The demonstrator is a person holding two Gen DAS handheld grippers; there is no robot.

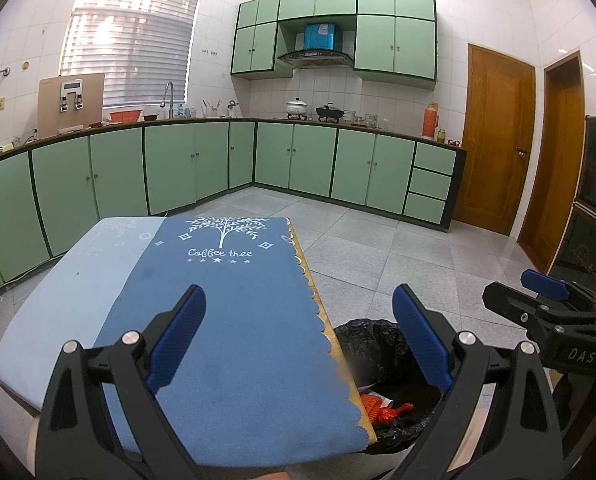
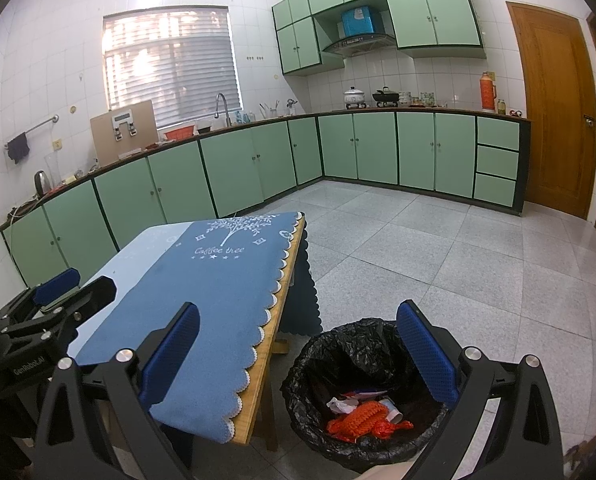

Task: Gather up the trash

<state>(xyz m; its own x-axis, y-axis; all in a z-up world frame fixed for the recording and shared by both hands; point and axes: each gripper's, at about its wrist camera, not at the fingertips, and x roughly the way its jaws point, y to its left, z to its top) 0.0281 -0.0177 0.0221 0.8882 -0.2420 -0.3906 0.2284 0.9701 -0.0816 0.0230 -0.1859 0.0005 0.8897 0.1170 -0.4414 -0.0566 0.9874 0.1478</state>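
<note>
Trash (image 2: 361, 416) inside black-lined bin (image 2: 321, 364); left tool (image 1: 298, 340), right tool (image 2: 298, 352) both released, empty

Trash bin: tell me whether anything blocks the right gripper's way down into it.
Nothing visible does. The right gripper is open and empty above the trash bin, whose mouth is uncovered; the table edge lies to the left.

Left wrist view: above the near end of the table (image 1: 234, 320), facing down its length toward the corner cabinets. Right wrist view: right of the table (image 2: 218, 288), above the bin (image 2: 309, 364), same heading. Shared: table, bin (image 1: 361, 332), cabinets, each other's gripper.
</note>
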